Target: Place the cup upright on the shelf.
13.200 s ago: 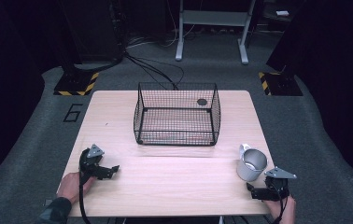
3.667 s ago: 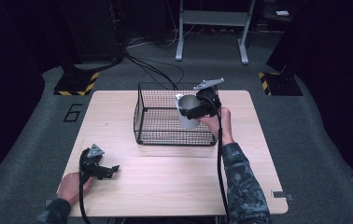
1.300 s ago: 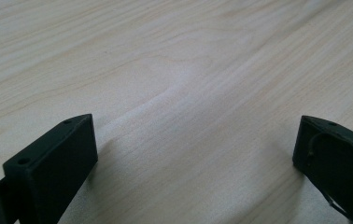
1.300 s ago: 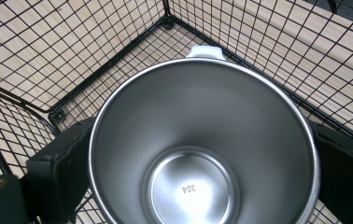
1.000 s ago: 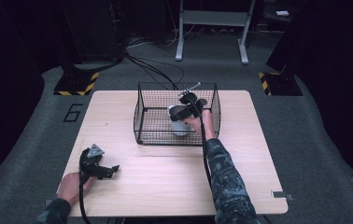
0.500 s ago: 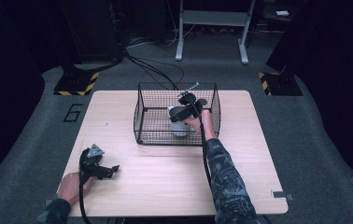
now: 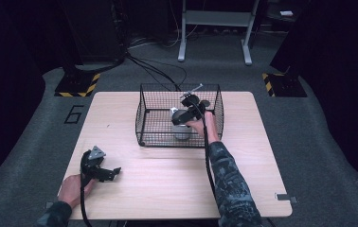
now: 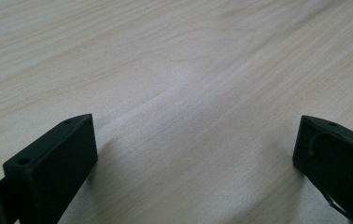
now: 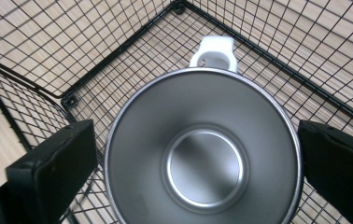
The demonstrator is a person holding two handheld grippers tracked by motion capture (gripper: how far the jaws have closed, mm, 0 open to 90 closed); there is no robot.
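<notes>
A steel cup with a white handle stands upright inside the black wire basket at the table's back middle. In the high view the cup is at the basket's front right. My right gripper hangs over the cup, open. Its jaws flank the rim at full width, and I cannot tell whether the right jaw touches it. My left gripper rests on the table near the front left corner. In the left gripper view it is open, with bare wood between the jaws.
The basket's wire walls rise around the cup and the right gripper on all sides. A small dark round object lies at the basket's back right. The light wooden table extends in front of the basket. Cables trail from both grippers.
The cup went from the table's right front, up over the basket, and down inside it. Over the last second the right gripper has barely moved. The left gripper has stayed put.
</notes>
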